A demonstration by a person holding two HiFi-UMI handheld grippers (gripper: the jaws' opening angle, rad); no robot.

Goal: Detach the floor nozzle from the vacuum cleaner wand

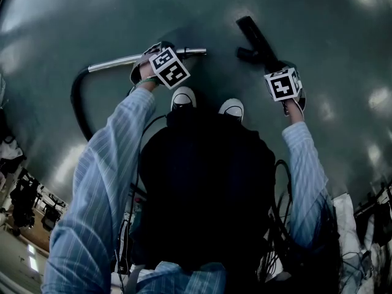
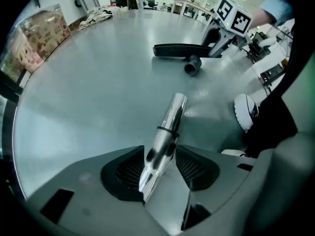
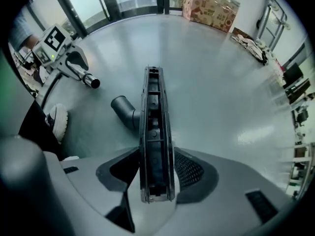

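Now the floor nozzle (image 3: 153, 132) is off the chrome wand (image 2: 167, 132), and the two hang well apart above the glossy grey floor (image 1: 92, 17). The left gripper (image 2: 160, 167) points steeply down. Its fingers (image 2: 123, 173) stand wide yet press on the wand, which runs out between them to its open end. Behind the grip the wand joins a black hose (image 1: 76, 103) that loops round at the person's left. The right gripper (image 3: 156, 176) points straight down, its own fingers closed on the black nozzle's long narrow body, one pad on each flank, underside toward the camera. The nozzle's grey neck (image 3: 123, 109) sticks out sideways toward the wand's end without touching it. Two white shoes (image 1: 183, 97) stand on the floor between the grippers, with the person's striped sleeves (image 1: 116, 164) to either side
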